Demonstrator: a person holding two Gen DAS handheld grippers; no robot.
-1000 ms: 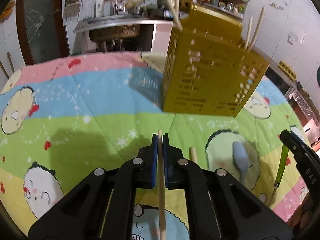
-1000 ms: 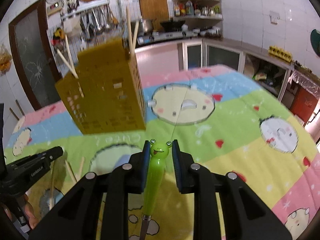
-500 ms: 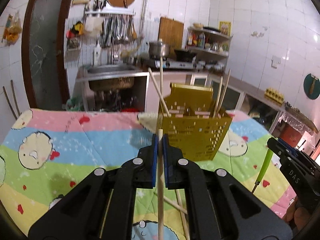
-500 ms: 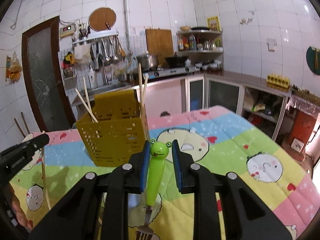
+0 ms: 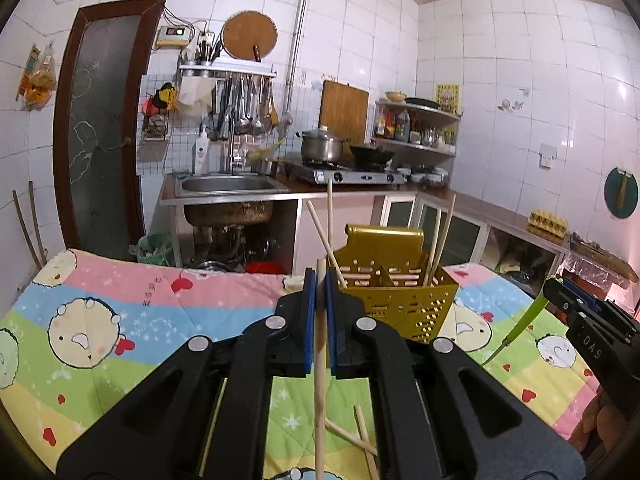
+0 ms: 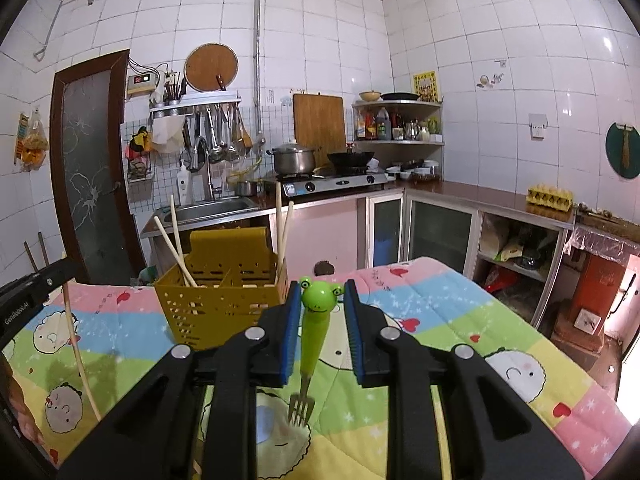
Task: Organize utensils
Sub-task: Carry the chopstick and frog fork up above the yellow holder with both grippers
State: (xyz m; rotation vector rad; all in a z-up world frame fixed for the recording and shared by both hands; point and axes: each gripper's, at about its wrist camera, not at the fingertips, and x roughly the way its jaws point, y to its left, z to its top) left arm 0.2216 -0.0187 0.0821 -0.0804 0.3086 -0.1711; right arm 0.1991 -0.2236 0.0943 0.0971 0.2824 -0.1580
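wooden chopstick (image 5: 320, 344) is clamped upright in the left gripper (image 5: 319, 320), green frog fork (image 6: 313, 336) pinched in the right gripper (image 6: 319, 334), tines down. both hang above the quilt (image 5: 120, 320), short of the yellow caddy (image 6: 224, 304). that thin stick could pivot or snag a slot. readable: "das", "genrobot.ai".

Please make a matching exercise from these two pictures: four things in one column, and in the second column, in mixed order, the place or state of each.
Things:
1. green frog-handled fork
2. long wooden chopstick
3. yellow perforated plastic utensil basket
4. loose wooden chopsticks

Places:
A. lying flat on the cartoon-print cloth
B. held in the left gripper
C. standing on the cloth, chopsticks inside
D. held in the right gripper

Pairs: 1-D, 2-B, 3-C, 4-A
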